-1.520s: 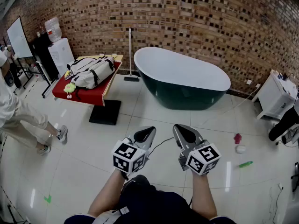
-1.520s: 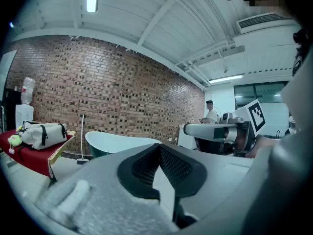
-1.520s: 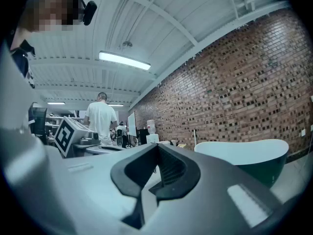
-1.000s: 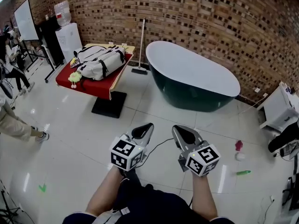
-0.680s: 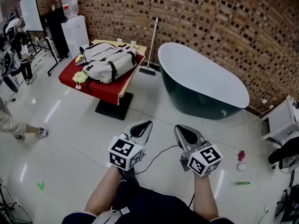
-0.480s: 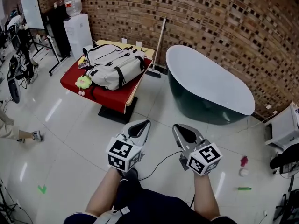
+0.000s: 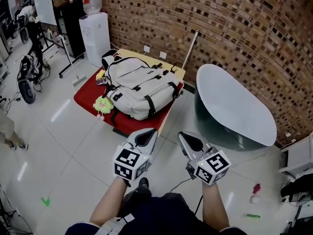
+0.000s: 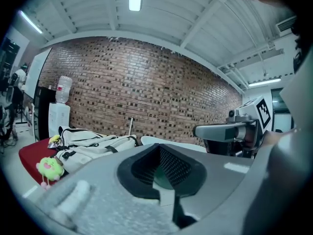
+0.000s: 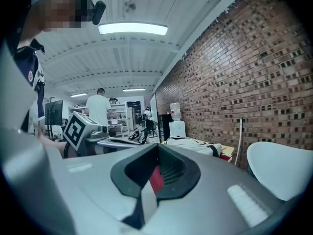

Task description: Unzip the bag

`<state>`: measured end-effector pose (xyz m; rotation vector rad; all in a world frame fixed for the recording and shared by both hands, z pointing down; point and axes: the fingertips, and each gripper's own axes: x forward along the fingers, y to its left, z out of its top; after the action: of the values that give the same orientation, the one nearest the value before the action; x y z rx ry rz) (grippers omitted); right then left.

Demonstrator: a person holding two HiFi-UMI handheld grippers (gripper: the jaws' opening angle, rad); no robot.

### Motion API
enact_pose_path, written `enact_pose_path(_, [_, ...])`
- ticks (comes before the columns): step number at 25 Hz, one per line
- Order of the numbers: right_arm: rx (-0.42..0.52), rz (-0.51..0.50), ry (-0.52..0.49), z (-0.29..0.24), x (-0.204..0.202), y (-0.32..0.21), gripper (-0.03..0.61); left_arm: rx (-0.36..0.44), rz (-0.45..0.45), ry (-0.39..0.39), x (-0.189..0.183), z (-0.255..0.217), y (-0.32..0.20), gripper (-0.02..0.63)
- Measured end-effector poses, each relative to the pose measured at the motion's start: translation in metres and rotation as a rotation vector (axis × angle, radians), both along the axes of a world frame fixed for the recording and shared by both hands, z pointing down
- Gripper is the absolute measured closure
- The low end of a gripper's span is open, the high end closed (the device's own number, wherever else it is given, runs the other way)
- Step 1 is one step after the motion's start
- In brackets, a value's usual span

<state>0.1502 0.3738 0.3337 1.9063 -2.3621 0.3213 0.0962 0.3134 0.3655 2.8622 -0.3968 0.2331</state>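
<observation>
A light grey backpack [image 7: 139, 84] with black straps lies on a red-topped table [image 7: 90, 98], a green plush charm [image 7: 103, 105] hanging at its near edge. The backpack also shows in the left gripper view [image 8: 93, 148] and, far off, in the right gripper view [image 9: 193, 143]. My left gripper [image 7: 147, 137] and right gripper [image 7: 187, 142] are held side by side in front of me, short of the table. Both are shut with nothing between the jaws. No zipper is clear at this distance.
A dark green bathtub [image 7: 234, 114] with a white inside stands right of the table. A water dispenser [image 7: 96, 31] and a broom [image 7: 190, 47] stand by the brick wall. Small bits of litter [image 7: 255, 189] lie on the tiled floor at the right. A person [image 9: 98, 111] stands far off.
The table and backpack have come much nearer and swung toward the middle of the head view. Both grippers have kept their places side by side and stayed shut.
</observation>
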Motion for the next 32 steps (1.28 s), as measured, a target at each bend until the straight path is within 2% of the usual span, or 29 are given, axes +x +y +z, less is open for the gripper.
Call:
enact_pose_path(9, [0.010,-0.107,0.007,-0.002,-0.004,-0.103,0.575,-0.008,-0.080,-0.038,-0.005,0.010,-0.082,0.612])
enact_pose_path(13, [0.011,-0.193,-0.001,0.005,-0.004,-0.151,0.575,0.009,-0.122,-0.062,-0.004,0.017,-0.124,0.612])
enact_pose_path(17, [0.046,-0.302,-0.009,0.002,-0.006,-0.199,0.575,0.014,-0.201,-0.083,-0.001,0.021,-0.174,0.611])
enact_pose_path(22, [0.078,-0.374,-0.037,-0.001,-0.001,-0.254,0.575,-0.005,-0.296,-0.113,-0.003,0.023,-0.226,0.611])
enact_pose_path(28, [0.078,-0.431,0.025,-0.005,0.001,-0.312,0.575,-0.004,-0.354,-0.129,-0.013,0.025,-0.282,0.611])
enact_pose_path(32, [0.038,-0.416,0.127,0.002,0.002,-0.350,0.575,-0.024,-0.367,-0.148,-0.029,0.044,-0.329,0.611])
